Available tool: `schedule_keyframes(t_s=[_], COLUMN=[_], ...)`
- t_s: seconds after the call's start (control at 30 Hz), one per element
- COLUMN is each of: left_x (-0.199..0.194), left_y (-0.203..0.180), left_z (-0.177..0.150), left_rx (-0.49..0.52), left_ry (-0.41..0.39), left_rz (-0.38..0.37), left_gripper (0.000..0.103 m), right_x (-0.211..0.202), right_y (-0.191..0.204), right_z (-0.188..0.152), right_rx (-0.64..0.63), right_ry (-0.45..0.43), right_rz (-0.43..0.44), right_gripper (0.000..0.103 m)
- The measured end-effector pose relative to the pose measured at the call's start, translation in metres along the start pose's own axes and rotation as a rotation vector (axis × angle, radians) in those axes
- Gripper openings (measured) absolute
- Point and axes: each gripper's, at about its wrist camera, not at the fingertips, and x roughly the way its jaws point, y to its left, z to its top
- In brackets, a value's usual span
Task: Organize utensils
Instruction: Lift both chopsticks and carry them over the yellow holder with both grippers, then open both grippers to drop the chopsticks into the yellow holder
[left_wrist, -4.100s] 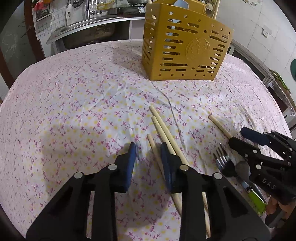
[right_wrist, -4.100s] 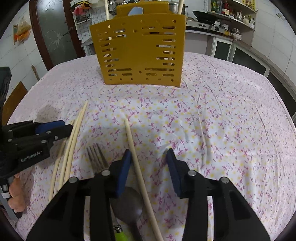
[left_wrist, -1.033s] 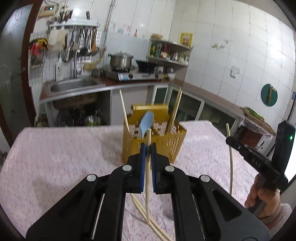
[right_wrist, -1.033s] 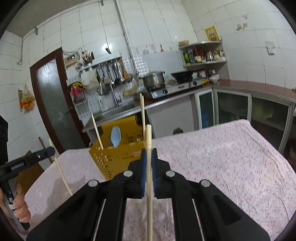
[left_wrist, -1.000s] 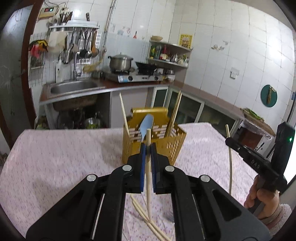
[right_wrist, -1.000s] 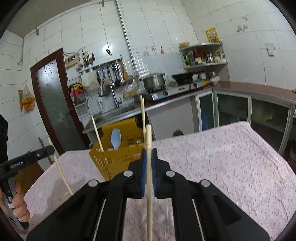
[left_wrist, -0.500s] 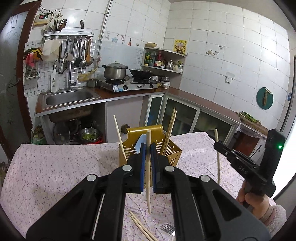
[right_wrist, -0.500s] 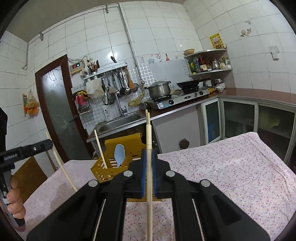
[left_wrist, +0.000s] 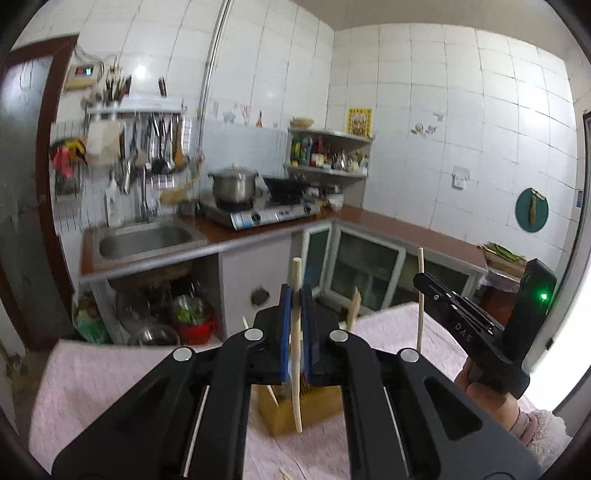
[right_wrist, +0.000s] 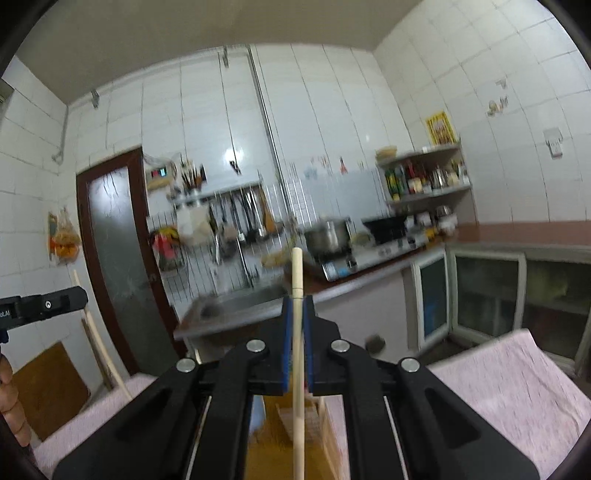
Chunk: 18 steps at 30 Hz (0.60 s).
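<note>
My left gripper (left_wrist: 294, 295) is shut on a wooden chopstick (left_wrist: 296, 384) held upright, its lower end hanging over the yellow utensil basket (left_wrist: 291, 408) on the pink flowered tablecloth (left_wrist: 85, 380). My right gripper (right_wrist: 297, 306) is shut on a second upright chopstick (right_wrist: 297, 413), above the same basket (right_wrist: 314, 428). The right gripper also shows in the left wrist view (left_wrist: 421, 280) with its chopstick (left_wrist: 419, 317). The left gripper shows in the right wrist view (right_wrist: 79, 295) with its chopstick (right_wrist: 99, 343). Other chopsticks (left_wrist: 354, 306) stand in the basket.
Behind the table are a sink (left_wrist: 144, 240), a counter with a gas stove and steel pot (left_wrist: 232, 184), hanging utensils (left_wrist: 151, 147) and a shelf of jars (left_wrist: 325, 155). A brown door (right_wrist: 122, 258) stands at the left. A loose chopstick end (left_wrist: 284, 474) lies on the cloth.
Both grippers have risen and come closer over the basket, each still holding its chopstick upright. The basket now sits low in both views, largely behind the jaws.
</note>
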Motion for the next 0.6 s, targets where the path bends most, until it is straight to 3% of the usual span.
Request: schedule_keyframes(t_s=[0.23,0.6], left_x=[0.031,0.101], left_y=[0.0,0.014], left_z=[0.019,-0.056], left_rx=[0.031,0.008], left_ry=[-0.029,0.038], left_rz=[0.018,0.046], left_gripper=[0.004,0.004], right_x=[0.04,0.08], right_y=[0.005,-0.004], right_z=[0.018,-0.022], right_rx=[0.014,-0.028], right_ry=[-0.102,-0.11], right_rz=[-0.014,-0.048], right_gripper=[0.006,0.006])
